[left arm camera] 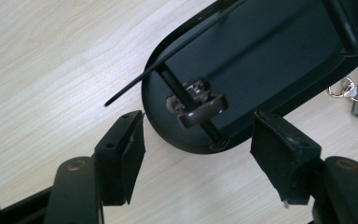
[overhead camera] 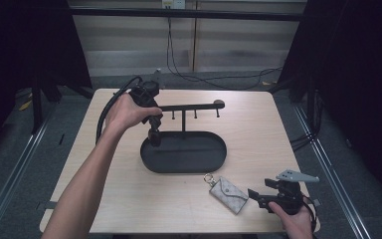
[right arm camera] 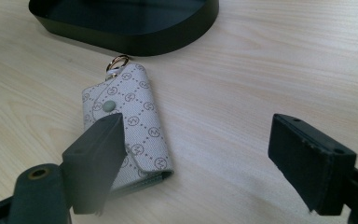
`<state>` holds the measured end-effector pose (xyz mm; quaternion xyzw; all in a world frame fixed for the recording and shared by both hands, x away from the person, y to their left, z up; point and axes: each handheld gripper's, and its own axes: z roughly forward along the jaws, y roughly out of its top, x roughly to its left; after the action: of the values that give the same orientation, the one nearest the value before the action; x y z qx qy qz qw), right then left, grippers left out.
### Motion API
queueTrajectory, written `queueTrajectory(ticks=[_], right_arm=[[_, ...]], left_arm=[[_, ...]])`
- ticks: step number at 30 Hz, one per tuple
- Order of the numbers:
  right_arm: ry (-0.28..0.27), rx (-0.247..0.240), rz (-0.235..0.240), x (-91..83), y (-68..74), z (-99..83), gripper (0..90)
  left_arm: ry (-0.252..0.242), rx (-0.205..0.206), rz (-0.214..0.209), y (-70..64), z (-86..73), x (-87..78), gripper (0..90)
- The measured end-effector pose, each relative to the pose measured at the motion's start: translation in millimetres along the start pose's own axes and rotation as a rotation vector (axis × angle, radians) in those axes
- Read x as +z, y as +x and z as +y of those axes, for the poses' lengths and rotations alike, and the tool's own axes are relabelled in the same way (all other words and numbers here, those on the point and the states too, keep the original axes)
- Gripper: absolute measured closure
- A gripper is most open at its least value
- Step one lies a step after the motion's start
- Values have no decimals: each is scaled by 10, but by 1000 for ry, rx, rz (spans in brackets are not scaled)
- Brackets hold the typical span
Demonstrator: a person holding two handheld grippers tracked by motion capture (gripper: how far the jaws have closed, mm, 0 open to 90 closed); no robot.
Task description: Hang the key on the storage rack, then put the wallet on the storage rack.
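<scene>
The high view looks forward and down from above the near side of the table (overhead camera: 258,124), taking in its whole top. The left gripper view looks steeply down, close over the black tray (left arm camera: 279,51); the right gripper view sits low, apparently just above the wood, facing the key pouch (right arm camera: 128,126), which all three views share
</scene>
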<state>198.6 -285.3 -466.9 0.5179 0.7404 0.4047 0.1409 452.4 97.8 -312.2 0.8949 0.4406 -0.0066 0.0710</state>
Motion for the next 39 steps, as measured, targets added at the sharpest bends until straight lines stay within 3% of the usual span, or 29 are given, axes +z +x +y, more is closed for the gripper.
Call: queueTrajectory(ticks=[10,19,24,29,30,32,33,36,39], right_arm=[[0,6,-4,-1,-3,-2,190],[1,2,-3,1,1,-1,190],[1,11,-8,9,-8,2,189],[-3,12,-13,5,-3,4,189],[-1,8,-12,7,2,5,189],[-1,5,-12,7,5,4,189],[1,3,-12,7,5,2,189],[-4,5,-13,0,4,0,189],[-2,6,-12,0,1,-1,189]], left_arm=[[-13,3,-12,3,-127,-80,349],[-30,31,-18,1,-258,-142,335],[-72,51,18,-24,-343,-125,322],[-90,90,-11,-56,-465,-99,279],[-123,107,-44,-41,-520,-99,248],[-130,125,-57,-38,-555,-96,179],[-139,147,-89,-30,-608,-90,184],[-150,157,-83,-26,-660,-96,201],[-185,172,-108,-6,-765,-104,183]])
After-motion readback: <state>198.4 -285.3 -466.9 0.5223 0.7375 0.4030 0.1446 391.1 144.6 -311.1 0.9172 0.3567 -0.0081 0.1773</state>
